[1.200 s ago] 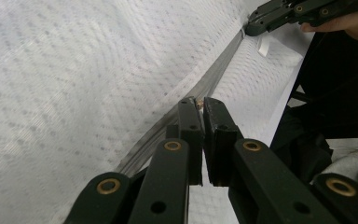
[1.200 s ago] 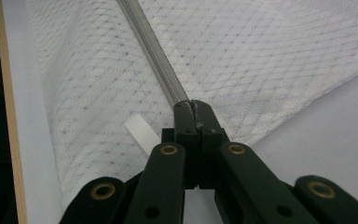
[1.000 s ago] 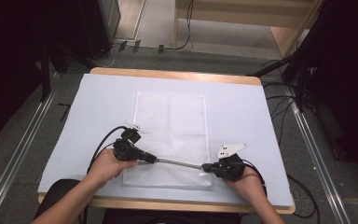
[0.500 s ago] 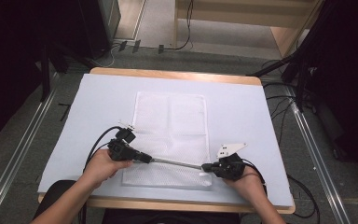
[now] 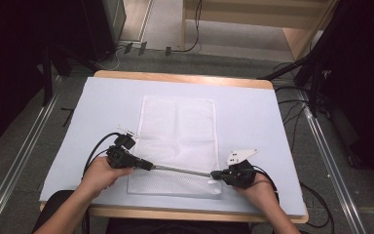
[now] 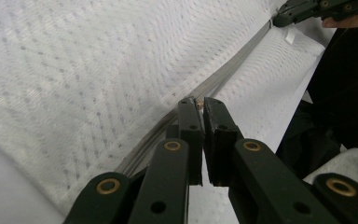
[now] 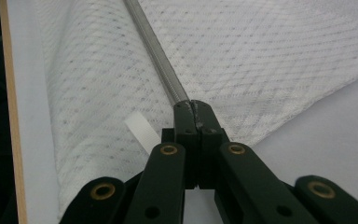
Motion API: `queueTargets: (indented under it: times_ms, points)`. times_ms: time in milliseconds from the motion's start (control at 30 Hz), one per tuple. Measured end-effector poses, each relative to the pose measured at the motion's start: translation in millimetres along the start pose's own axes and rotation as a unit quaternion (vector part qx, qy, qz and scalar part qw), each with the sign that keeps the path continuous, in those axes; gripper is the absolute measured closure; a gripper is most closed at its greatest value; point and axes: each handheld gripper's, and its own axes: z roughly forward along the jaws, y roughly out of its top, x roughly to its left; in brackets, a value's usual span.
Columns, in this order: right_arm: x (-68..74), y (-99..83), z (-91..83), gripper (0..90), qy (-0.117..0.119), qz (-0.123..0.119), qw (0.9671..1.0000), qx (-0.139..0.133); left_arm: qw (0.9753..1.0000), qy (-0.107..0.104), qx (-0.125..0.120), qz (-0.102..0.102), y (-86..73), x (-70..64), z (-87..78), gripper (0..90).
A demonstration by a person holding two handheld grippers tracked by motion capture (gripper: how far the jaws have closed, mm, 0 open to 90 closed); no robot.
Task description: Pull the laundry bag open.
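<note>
Lying flat on the pale blue-topped desk (image 5: 253,112) with its near edge close to the person, the white rectangular mesh laundry bag (image 5: 177,131) had its grey zipper (image 5: 180,169) stretched taut across its near part between the two grippers. At the zipper's left end, the left gripper (image 5: 146,165) had its fingers (image 6: 190,122) clamped on the small zipper pull, the tips nearly together. At the right end, beside a small white fabric tab (image 7: 141,130), the right gripper (image 5: 215,174) held the zipper's end with its fingers (image 7: 185,119) pressed tightly together.
</note>
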Motion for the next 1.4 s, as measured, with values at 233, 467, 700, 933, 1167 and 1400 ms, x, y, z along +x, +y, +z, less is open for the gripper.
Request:
queueTargets:
  times_ms: [233, 467, 700, 933, 1167, 1400]
  points:
    - [-0.7, 0.0, -0.1, 90.0, 0.003, 0.002, 1.0000, 0.000, 1.0000, 0.004, 0.001, -0.008, -5.3, 3.2, -3.8, 88.0]
    - [-2.0, -0.2, -0.1, 90.0, 0.008, -0.001, 1.0000, 0.000, 0.9994, 0.009, -0.013, -0.030, -13.2, 9.7, -13.6, 88.1]
    - [-2.7, 0.4, -0.1, 90.0, 0.011, 0.000, 0.9999, 0.002, 0.9981, 0.032, -0.024, -0.046, -20.4, 15.2, -22.7, 88.1]
    - [-5.2, 0.2, 0.0, 90.0, 0.018, -0.003, 0.9998, 0.001, 0.9976, 0.045, -0.025, -0.046, -25.8, 16.8, -28.4, 88.1]
    - [-5.4, 0.8, -0.1, 90.0, 0.021, -0.004, 0.9998, 0.005, 0.9936, 0.078, -0.040, -0.071, -30.6, 25.0, -38.2, 88.2]
    - [-5.7, 1.1, 0.1, 90.0, 0.022, -0.001, 0.9997, 0.005, 0.9914, 0.107, -0.028, -0.070, -32.5, 26.0, -37.7, 88.2]
